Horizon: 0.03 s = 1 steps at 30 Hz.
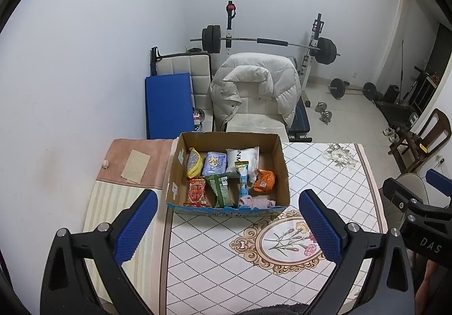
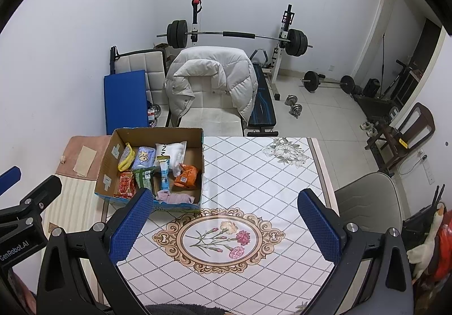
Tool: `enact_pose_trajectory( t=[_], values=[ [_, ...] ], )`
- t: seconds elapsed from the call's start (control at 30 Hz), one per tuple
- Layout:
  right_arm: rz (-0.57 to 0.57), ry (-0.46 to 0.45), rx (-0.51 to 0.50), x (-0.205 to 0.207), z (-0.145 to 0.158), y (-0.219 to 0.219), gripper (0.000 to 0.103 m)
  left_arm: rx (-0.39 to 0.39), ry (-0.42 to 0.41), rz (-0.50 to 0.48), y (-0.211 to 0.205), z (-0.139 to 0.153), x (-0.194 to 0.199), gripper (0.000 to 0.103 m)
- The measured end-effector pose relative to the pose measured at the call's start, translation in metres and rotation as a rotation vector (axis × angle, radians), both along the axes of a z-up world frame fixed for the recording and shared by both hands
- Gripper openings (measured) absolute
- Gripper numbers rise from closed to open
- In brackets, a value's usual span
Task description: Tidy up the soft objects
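A: Tools first. Status?

B: Left gripper [image 1: 226,230]: jaws spread wide, nothing between the blue textured pads, held above the table [image 1: 214,258]. Right gripper [image 2: 226,230]: same, splayed and empty, above the flower medallion [image 2: 219,236] on the tablecloth. Neither touches anything.

A: Task items?

B: All in the cardboard box [image 1: 278,162] at the table's far-left part. Yellow-edged pouch [image 1: 193,163], blue tissue pack [image 1: 215,163], white bag [image 1: 245,158] along the back; red snack pack [image 1: 197,190], green packet [image 1: 221,190], slim blue-white sachet [image 1: 243,183], orange pack [image 1: 264,180] nearer; pinkish cloth [image 1: 255,202] against the front wall. Table outside the box looks bare of task items, so I judge sorting near done or not begun. Can't tell which.

A: Risks?

B: Items are packed touching, some overlapping. A wide pinch could catch two at once. Box is light corrugated w/ upright flaps; a finger clipping the rim could shove it toward the table edge at left.

A: Materials?

B: Packets are glossy film, crinkly, likely slippery; a shallow grip may let them slide. Cloth is limp and bunched; will droop, may snag neighbours. White bag looks puffy, compressible. Tablecloth smooth, diamond print.
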State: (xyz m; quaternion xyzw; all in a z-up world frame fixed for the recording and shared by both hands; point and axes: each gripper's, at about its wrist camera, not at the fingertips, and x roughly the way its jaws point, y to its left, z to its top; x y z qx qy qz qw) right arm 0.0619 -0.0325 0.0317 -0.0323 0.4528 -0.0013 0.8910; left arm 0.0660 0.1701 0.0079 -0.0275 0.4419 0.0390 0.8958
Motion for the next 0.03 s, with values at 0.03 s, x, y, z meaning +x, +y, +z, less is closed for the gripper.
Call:
enact_pose_trajectory(
  t=[0.03],
  values=[
    [-0.001, -0.001, 0.001, -0.0002, -0.0001, -0.0003, 0.103, -0.001, -0.002, 0.0, 0.0003, 0.0003, -0.0004, 0.103]
  ],
)
